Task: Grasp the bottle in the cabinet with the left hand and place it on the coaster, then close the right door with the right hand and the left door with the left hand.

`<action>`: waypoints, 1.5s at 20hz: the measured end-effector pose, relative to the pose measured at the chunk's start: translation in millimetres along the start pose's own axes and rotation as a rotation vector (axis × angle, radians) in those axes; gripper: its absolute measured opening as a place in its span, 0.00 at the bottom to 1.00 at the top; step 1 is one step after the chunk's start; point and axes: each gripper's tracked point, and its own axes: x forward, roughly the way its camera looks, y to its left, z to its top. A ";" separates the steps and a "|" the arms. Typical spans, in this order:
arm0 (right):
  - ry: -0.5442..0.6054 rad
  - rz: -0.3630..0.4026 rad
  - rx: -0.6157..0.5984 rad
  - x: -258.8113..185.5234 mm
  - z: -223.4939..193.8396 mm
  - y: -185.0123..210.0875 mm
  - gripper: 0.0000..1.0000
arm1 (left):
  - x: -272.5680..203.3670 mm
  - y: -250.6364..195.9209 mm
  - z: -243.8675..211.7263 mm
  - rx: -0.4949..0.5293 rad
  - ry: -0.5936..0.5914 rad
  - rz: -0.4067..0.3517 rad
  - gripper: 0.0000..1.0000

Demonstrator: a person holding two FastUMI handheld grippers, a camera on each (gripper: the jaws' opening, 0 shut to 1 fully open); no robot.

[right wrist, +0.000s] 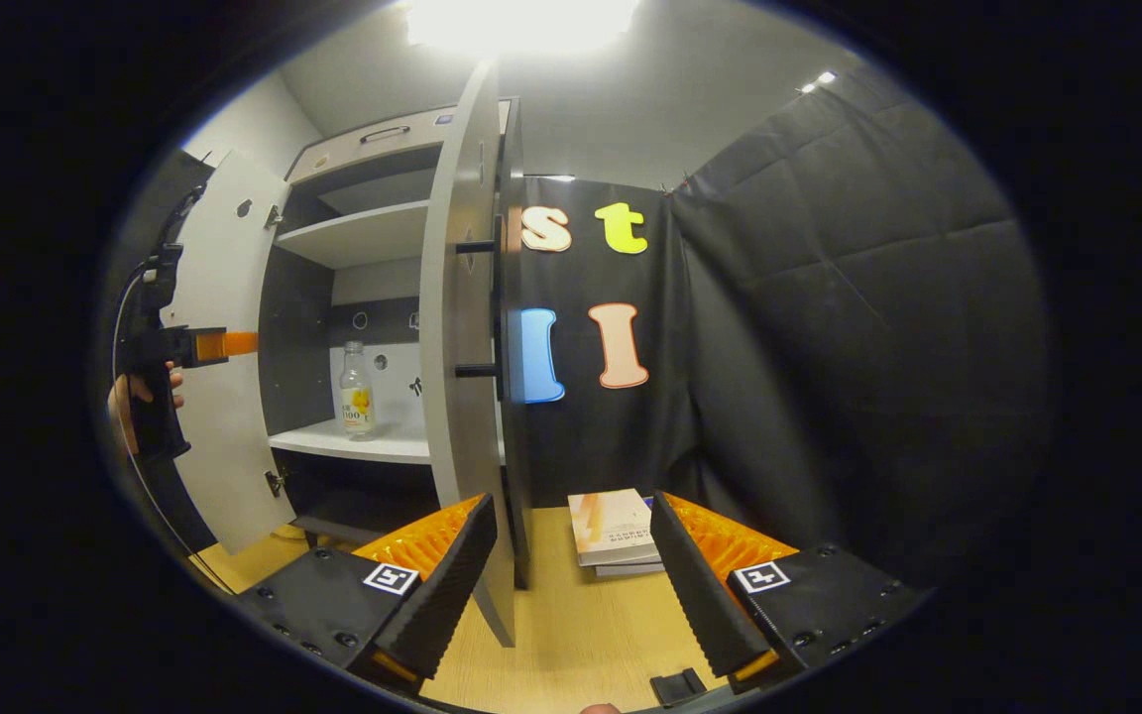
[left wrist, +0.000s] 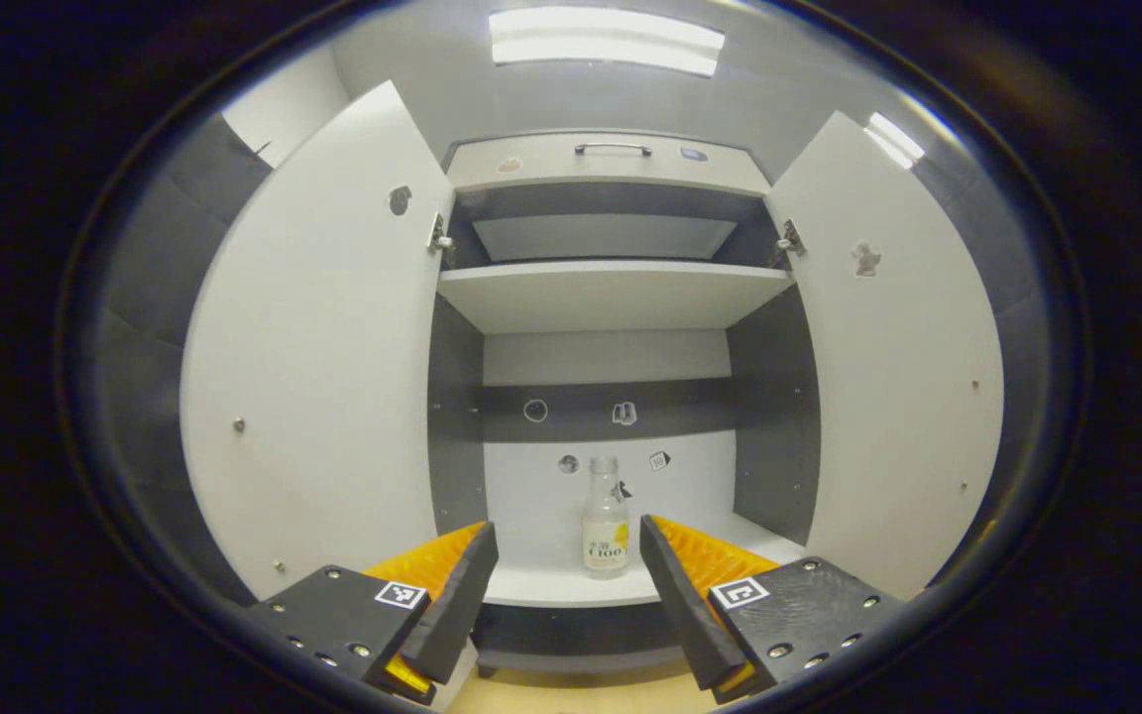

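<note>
Cabinet (left wrist: 611,297) is standing with both doors swung wide. Left gripper view is facing straight into it: the left door (left wrist: 323,347) and right door (left wrist: 898,367) are framing the opening, an upper shelf (left wrist: 611,293) is crossing the middle, and a drawer front with a metal handle (left wrist: 613,149) is sitting along the top. Small stickers are dotting the back panel.

Right gripper view is catching the same cabinet (right wrist: 363,297) from off to its right side, so the right door (right wrist: 462,347) is showing nearly edge-on, with two dark handle posts sticking out from its outer face. This view is also taking in the wooden tabletop (right wrist: 571,625), and a small stack of books (right wrist: 616,531) lying on it beside the door's lower edge.

Bottle (left wrist: 606,516) is standing upright on the lower shelf (left wrist: 571,585), near the back wall, roughly centred between the left gripper (left wrist: 568,585) fingers but well beyond their tips. Those fingers are spread apart, holding nothing. From the right gripper view the bottle (right wrist: 357,389) is appearing clear with a yellow label, and the left gripper (right wrist: 224,344) is hovering in front of the left door (right wrist: 224,347), a hand (right wrist: 135,397) wrapping its grip.

Right gripper (right wrist: 571,585) is hanging over the tabletop with its fingers wide apart, the door's lower edge passing between them farther off, untouched.
</note>
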 end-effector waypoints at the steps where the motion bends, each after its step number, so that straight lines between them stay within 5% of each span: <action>1: 0.001 -0.014 -0.005 1.1 -1.0 -1.9 0.99 | 12.8 -0.6 -2.2 -0.007 0.006 -0.010 0.88; 17: 0.032 -0.311 -0.038 0.9 -12.1 -43.4 0.99 | 184.2 -19.4 -46.6 -0.004 0.070 -0.107 0.88; 30: 0.039 -0.371 -0.034 -0.3 -17.8 -44.4 0.99 | 248.8 -27.3 -64.7 0.043 0.123 -0.134 0.85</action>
